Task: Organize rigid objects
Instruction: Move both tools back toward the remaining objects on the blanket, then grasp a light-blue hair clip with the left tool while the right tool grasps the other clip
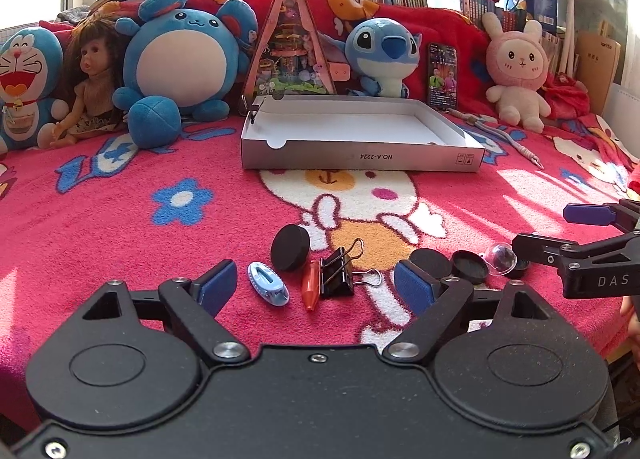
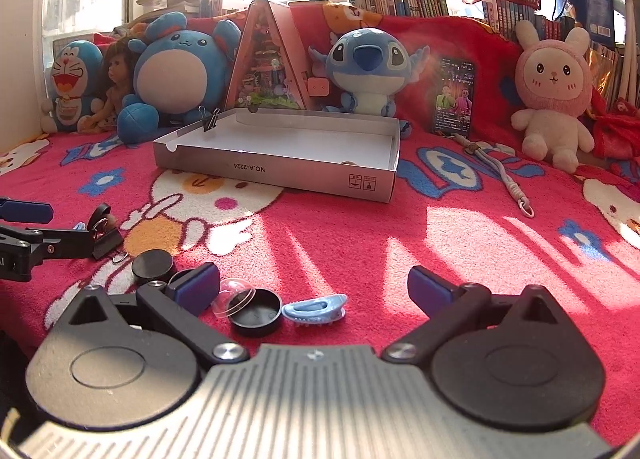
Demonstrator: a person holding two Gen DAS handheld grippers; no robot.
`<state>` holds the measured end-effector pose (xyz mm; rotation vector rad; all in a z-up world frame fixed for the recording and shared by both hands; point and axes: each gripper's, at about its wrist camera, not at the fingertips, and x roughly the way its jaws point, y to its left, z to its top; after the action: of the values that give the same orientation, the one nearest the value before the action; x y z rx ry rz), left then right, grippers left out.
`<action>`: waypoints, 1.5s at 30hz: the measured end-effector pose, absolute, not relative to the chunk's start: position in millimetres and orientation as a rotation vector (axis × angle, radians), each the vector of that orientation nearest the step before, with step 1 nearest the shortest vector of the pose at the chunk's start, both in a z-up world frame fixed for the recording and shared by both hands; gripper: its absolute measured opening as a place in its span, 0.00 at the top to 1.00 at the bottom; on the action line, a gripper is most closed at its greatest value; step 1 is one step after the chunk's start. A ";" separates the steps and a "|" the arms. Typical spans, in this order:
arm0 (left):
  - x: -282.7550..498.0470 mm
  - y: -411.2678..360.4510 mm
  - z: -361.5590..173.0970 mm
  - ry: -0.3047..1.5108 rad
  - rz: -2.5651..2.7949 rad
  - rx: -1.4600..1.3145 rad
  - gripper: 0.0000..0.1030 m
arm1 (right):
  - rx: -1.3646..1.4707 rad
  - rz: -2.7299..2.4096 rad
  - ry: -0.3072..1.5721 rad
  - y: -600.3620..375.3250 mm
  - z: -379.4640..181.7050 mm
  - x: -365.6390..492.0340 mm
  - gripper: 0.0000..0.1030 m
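Small items lie on the red blanket in front of an open white cardboard box. My left gripper is open; a blue hair clip, an orange crayon and a black binder clip lie between its fingers, untouched. A black round lid stands just beyond them. My right gripper is open over a clear plastic dome, a black cap and another blue clip. Each gripper shows at the edge of the other's view.
A binder clip is clipped to the box's left rim. Plush toys, a doll, a triangular toy house and a phone line the back. A lanyard lies right of the box. Two more black lids sit between the grippers.
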<state>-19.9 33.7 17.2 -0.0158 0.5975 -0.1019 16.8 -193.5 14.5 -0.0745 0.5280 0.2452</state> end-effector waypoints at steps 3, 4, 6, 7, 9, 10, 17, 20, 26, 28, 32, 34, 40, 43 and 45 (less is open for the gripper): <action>-21.5 34.7 15.9 0.620 -0.108 -0.033 0.32 | -0.078 0.259 0.523 -192.5 14.8 12.5 0.01; -22.2 34.5 15.3 0.625 -0.109 -0.033 0.34 | -0.080 0.260 0.523 -191.5 14.6 11.3 0.02; -23.7 33.8 14.4 0.628 -0.108 -0.028 0.42 | -0.081 0.260 0.526 -190.1 13.4 10.7 0.04; -24.3 33.6 14.1 0.629 -0.106 -0.024 0.44 | -0.081 0.256 0.527 -189.6 13.0 10.6 0.05; -25.2 33.7 14.1 0.630 -0.098 -0.016 0.50 | -0.077 0.247 0.523 -190.1 13.0 10.8 0.08; -25.4 33.8 14.5 0.632 -0.094 -0.010 0.52 | -0.073 0.240 0.520 -191.3 13.3 10.9 0.11; -28.9 35.9 13.7 0.641 -0.091 0.026 0.60 | -0.086 0.204 0.514 -201.5 15.0 10.0 0.22; -27.3 38.9 12.2 0.641 -0.056 0.035 0.60 | -0.095 0.187 0.525 -205.5 13.3 11.7 0.25; -17.4 46.6 7.6 0.656 -0.004 0.037 0.61 | -0.113 0.164 0.560 -206.0 6.6 14.6 0.29; -13.0 51.4 6.6 0.663 0.019 0.032 0.61 | -0.111 0.166 0.565 -205.6 4.8 15.0 0.29; -6.3 60.2 5.6 0.672 0.046 0.006 0.61 | -0.114 0.177 0.568 -203.0 4.0 16.5 0.29; -4.2 61.7 5.1 0.670 0.056 0.010 0.61 | -0.118 0.183 0.571 -201.6 3.6 17.6 0.29; -0.7 63.4 5.3 0.659 0.069 0.001 0.60 | -0.113 0.204 0.583 -198.4 2.0 20.5 0.29; 2.2 63.2 6.5 0.645 0.073 0.010 0.61 | -0.117 0.212 0.588 -196.1 0.4 21.7 0.30; 4.5 65.8 7.4 0.642 0.087 0.010 0.61 | -0.121 0.215 0.588 -194.7 0.0 21.8 0.30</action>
<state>4.5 65.8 7.4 0.0105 0.6425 0.0874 21.8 -194.7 0.0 -0.1215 0.5883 0.2149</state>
